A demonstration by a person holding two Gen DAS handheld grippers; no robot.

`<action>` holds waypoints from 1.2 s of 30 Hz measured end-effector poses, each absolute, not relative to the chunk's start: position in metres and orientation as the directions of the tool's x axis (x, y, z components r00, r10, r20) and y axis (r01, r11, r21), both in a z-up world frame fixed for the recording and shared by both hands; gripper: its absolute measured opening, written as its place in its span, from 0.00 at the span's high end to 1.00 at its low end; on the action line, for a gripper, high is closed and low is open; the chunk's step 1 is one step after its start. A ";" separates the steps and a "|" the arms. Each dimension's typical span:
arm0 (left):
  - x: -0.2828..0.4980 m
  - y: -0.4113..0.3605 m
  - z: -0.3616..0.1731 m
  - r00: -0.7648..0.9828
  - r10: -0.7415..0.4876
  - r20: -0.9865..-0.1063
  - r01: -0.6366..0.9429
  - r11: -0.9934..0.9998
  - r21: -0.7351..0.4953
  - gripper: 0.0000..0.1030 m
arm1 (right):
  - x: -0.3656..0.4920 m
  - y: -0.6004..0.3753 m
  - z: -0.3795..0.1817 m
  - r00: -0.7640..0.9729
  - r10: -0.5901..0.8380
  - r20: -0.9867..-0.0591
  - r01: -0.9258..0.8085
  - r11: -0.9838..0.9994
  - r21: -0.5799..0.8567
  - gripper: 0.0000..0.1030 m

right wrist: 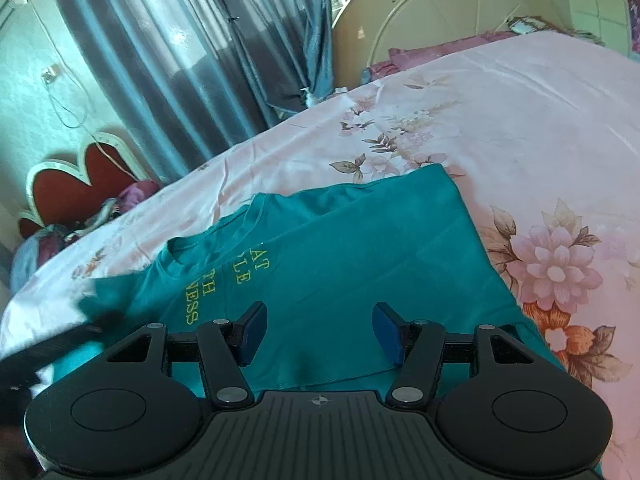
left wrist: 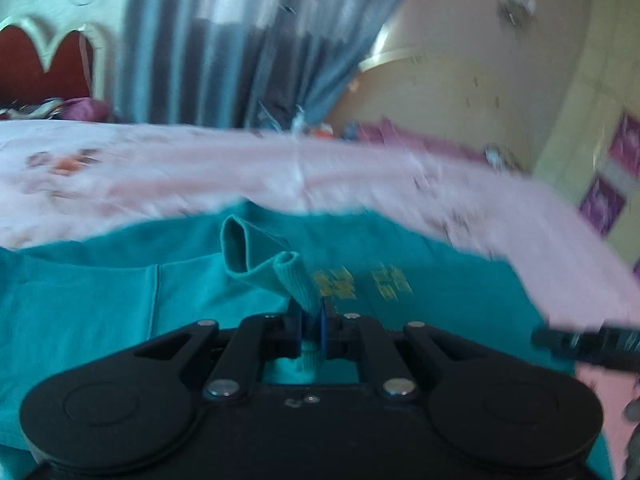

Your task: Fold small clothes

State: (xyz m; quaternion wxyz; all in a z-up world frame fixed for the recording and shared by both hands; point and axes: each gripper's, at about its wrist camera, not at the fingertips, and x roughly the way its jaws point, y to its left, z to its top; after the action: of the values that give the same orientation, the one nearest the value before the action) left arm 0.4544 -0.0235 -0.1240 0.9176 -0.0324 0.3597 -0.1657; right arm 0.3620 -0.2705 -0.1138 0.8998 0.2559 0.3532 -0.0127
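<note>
Floral bedsheet (right wrist: 520, 128) carries your teal shirt (right wrist: 340, 248). Your left gripper (left wrist: 311, 326) pinches a ribbed sleeve cuff (left wrist: 294, 276); your right gripper (right wrist: 319, 332) hovers half-wide, empty. Pull hard and the pinned cuff may drag the shirt crooked.

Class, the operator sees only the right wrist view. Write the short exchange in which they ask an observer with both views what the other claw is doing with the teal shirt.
Operator: The left claw is only a blur at my edge. Is it holding anything?
Observer: Yes, it is shut on a ribbed cuff of the teal shirt.
Operator: Does that cuff lie flat?
Observer: No. It stands up from the shirt, and the sleeve opening behind it gapes in a loop.
</note>
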 end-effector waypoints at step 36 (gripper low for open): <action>0.381 0.189 -0.142 0.665 -0.125 -0.736 0.024 0.989 -0.147 0.94 | 0.428 -0.161 -0.058 0.741 0.383 -0.552 -0.220 0.915 0.339 0.95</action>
State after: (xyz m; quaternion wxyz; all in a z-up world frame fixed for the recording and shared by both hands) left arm 0.3811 0.1886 -0.1423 0.9103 -0.0626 0.4072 -0.0409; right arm 0.4282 -0.1613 -0.0579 0.9243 0.1269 0.3209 0.1632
